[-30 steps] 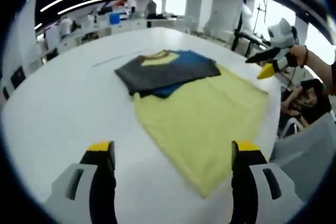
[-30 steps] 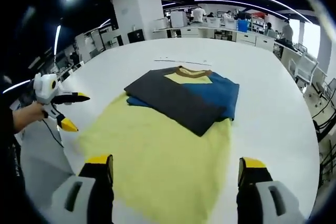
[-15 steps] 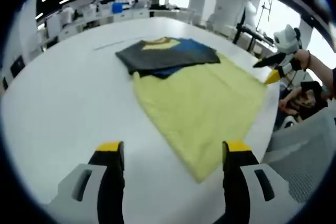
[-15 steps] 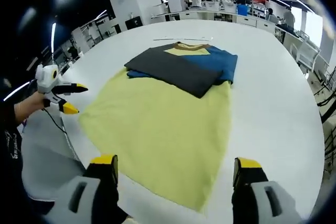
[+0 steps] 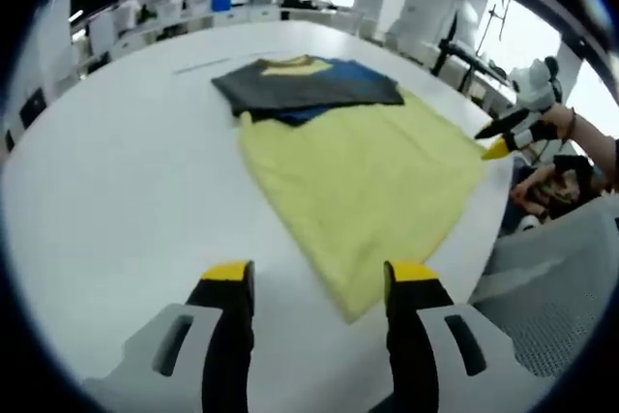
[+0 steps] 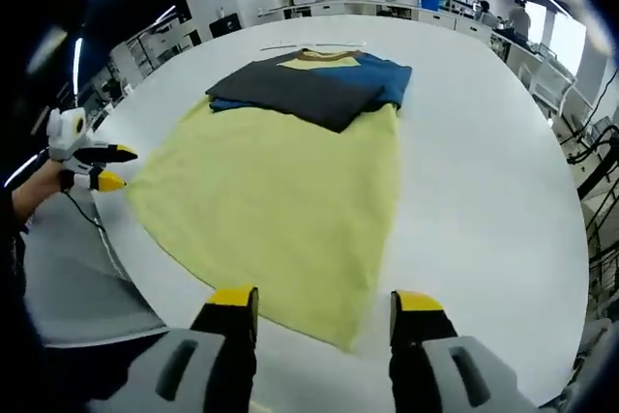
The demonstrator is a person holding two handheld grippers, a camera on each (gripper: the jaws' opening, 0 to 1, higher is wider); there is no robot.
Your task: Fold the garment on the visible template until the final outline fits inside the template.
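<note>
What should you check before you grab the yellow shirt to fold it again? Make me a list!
1. Left gripper open and empty: ok, jaws apart, nothing between them.
2. Right gripper open and empty: ok, jaws apart.
3. Bottom hem of the yellow shirt lying flat: ok, the corner sits just ahead of each gripper.
4. Sleeve end already folded: ok, the dark grey and blue sleeves lie across the top.
5. Whole shirt on the white table: ok.
6. Template outline to fit inside: cannot tell, no marking can be made out.
</note>
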